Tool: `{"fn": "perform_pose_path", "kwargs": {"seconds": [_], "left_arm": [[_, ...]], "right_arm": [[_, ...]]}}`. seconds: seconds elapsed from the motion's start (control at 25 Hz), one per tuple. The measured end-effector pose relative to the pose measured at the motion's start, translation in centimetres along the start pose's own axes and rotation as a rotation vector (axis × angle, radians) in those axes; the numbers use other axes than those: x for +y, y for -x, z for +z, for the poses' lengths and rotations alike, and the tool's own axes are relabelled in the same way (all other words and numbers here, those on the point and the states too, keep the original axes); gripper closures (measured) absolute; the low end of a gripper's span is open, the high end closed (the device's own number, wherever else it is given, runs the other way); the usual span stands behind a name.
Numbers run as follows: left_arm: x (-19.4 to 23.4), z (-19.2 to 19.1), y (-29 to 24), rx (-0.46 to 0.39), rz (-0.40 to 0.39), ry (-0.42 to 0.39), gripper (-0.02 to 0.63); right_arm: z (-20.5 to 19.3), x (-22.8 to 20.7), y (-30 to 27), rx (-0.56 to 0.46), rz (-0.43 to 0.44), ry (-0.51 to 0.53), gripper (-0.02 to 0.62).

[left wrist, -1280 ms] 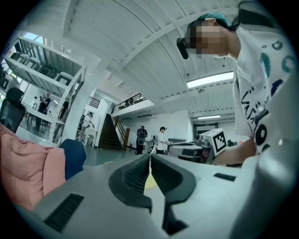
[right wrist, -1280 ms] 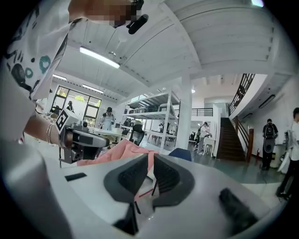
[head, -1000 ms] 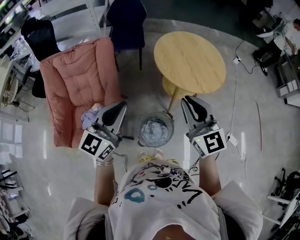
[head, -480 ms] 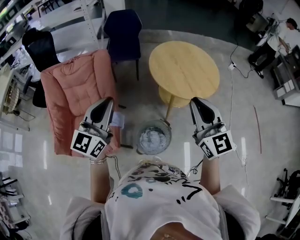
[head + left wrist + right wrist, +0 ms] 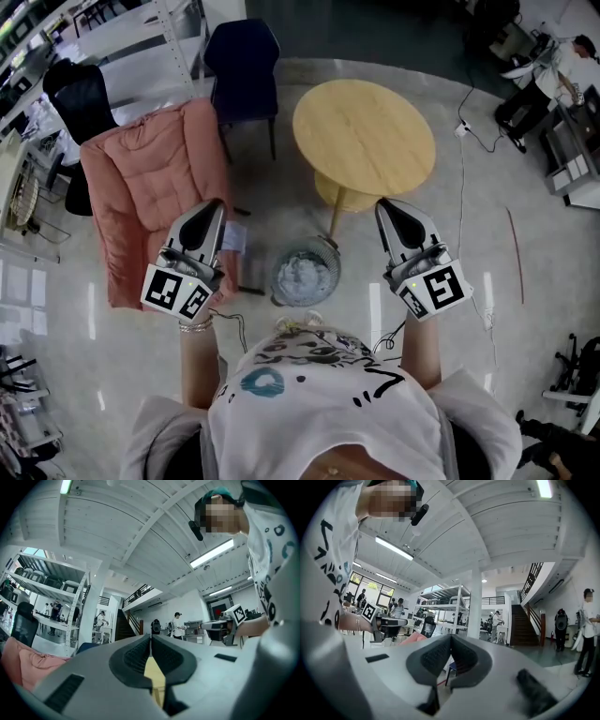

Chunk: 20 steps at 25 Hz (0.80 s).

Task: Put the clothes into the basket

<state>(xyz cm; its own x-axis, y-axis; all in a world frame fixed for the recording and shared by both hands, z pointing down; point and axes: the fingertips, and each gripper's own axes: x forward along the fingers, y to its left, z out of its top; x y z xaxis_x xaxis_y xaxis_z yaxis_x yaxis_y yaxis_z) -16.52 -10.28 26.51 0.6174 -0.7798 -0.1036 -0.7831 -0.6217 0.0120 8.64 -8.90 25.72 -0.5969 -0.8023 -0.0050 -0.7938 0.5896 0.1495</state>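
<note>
Overhead, in the head view, the basket stood on the floor between the two tools, with pale clothes heaped inside. Another pale cloth lay at the armchair edge, just beside the left tool. The right tool hung well apart from it. In the left gripper view, the jaws were pressed together, empty. In the right gripper view, they met on nothing too. That cloth looked light, limp and bunchy, so pinching a raised fold near its middle would likely lift it whole.
</note>
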Motion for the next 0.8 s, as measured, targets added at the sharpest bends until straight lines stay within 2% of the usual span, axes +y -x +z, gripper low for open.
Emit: {"fn": "perform_pose_path", "kwargs": {"seconds": [0.8], "left_arm": [[-1.2, -0.2, 1.6, -0.003, 0.011, -0.002, 0.583]], "right_arm": [[-0.5, 1.0, 1.6, 0.016, 0.001, -0.006, 0.569]]}}
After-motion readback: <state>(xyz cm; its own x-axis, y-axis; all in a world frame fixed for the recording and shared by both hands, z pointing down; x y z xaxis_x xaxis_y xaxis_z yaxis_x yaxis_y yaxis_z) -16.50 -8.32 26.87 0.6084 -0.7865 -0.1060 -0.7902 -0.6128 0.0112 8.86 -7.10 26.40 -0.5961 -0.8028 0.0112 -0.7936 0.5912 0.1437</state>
